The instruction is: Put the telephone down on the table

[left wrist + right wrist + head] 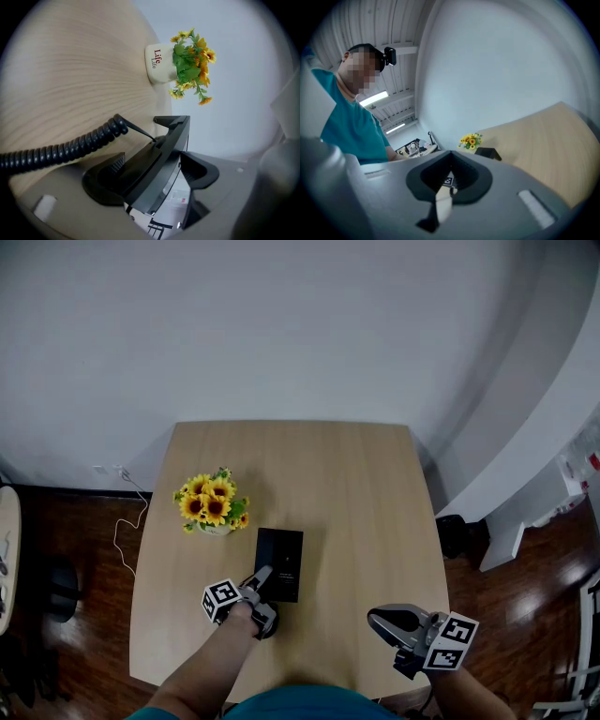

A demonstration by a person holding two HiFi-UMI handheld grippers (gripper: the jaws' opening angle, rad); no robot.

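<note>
Table (361,484): light wood, set against a pale wall (281,324); dark floor (66,559) on either side.

Telephone (279,563): black and flat, near the front of the table, just beside the flower pot (214,529). Its near end is between the left tool's jaws. Whether its underside touches the wood cannot be told. In the left gripper view the telephone (161,154) shows edge-on, with a black coiled cord (61,150) running from it across the table (70,75).

Left gripper (265,576): both jaws are clamped on the near end of the telephone, one dark pad on each face. The marker cube (222,599) sits behind the jaws, on a bare forearm (202,671).

Right gripper (377,619): at the front right edge of the table, well apart from the telephone. Its jaws are together with nothing between them.

Flower pot, left gripper view (158,63): white, printed "Life", holding yellow sunflowers (194,61).

Right gripper view: the person's teal shirt (347,131) at left; the telephone (488,153) and sunflowers (471,140) far off on the table (543,140).
</note>
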